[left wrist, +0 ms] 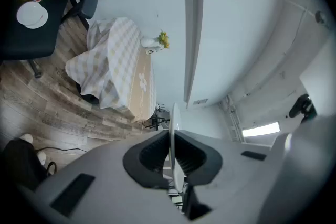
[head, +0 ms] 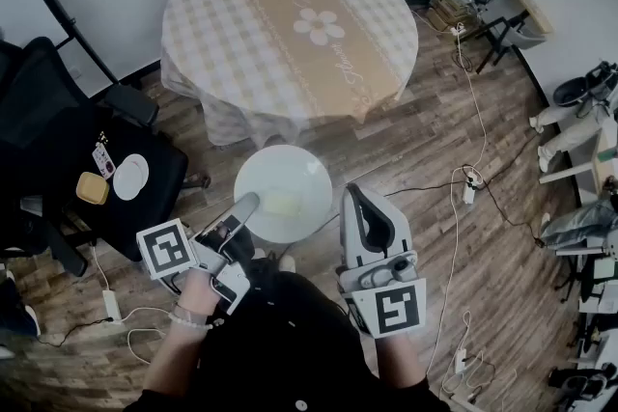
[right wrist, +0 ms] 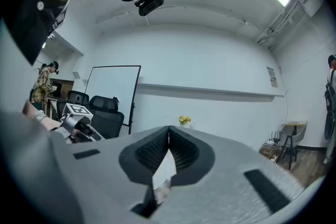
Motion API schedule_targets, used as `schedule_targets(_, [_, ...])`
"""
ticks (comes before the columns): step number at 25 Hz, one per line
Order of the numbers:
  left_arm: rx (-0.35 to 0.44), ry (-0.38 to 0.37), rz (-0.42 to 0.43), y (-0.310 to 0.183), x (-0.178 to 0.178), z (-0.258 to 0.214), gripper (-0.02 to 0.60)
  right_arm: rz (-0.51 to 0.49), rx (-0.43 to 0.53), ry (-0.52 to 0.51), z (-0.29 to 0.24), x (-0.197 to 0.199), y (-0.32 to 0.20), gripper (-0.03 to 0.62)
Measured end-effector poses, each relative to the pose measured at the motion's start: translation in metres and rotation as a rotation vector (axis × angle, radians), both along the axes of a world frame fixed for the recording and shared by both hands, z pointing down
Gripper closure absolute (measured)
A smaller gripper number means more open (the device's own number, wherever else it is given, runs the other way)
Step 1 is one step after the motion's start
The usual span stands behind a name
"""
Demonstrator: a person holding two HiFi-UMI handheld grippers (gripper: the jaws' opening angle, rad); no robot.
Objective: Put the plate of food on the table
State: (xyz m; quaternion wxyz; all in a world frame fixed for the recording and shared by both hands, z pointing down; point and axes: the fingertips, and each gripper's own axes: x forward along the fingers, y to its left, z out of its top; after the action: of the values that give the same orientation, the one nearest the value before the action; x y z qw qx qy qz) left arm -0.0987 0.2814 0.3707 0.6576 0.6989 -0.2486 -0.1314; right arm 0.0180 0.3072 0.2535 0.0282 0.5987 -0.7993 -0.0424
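The left gripper (head: pixel 248 204) reaches in from the near left, its fingers clamped on the near-left rim of the white plate (head: pixel 278 167). The plate hangs over the wood floor (head: pixel 386 150), just short of the round table (head: pixel 232 34), carrying pale food (head: pixel 281 203). Just beside its right rim, the right gripper (head: pixel 351 196) has its fingers pressed together, empty.

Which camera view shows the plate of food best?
Head view: the whole plate with its pale food, rim in the left claw. Left gripper view shows only its edge; right gripper view, just a white sliver.
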Motion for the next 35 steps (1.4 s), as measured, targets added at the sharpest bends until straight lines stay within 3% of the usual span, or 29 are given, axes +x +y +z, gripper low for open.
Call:
schedule_targets(8, [0.002, 0.002, 0.001, -0.002, -0.002, 0.001, 0.566, -0.002, -0.031, -0.036, 0.007, 0.000, -0.004, 0.594])
schedule_targets(11, [-0.002, 0.002, -0.003, -0.003, -0.003, 0.003, 0.566, 0.013, -0.111, -0.096, 0.022, 0.006, -0.008, 0.594])
schedule_targets(18, [-0.003, 0.002, -0.017, -0.010, -0.009, 0.004, 0.566, -0.025, -0.342, -0.404, 0.062, 0.008, -0.013, 0.589])
schedule_targets(21, [0.000, 0.004, -0.023, -0.014, -0.012, 0.005, 0.566, -0.077, -0.419, -0.594, 0.076, 0.001, -0.015, 0.487])
schedule_targets(26, [0.008, 0.022, -0.033, -0.020, -0.016, 0.004, 0.566, -0.135, -0.522, -0.825, 0.097, -0.012, -0.017, 0.467])
schedule_targets(31, [0.011, 0.032, -0.032, -0.024, -0.022, 0.005, 0.566, -0.184, -0.551, -0.900, 0.103, -0.030, -0.020, 0.476])
schedule_targets(35, [0.017, 0.016, -0.023, -0.027, -0.025, 0.006, 0.566, -0.189, -0.564, -0.893, 0.106, -0.041, -0.024, 0.531])
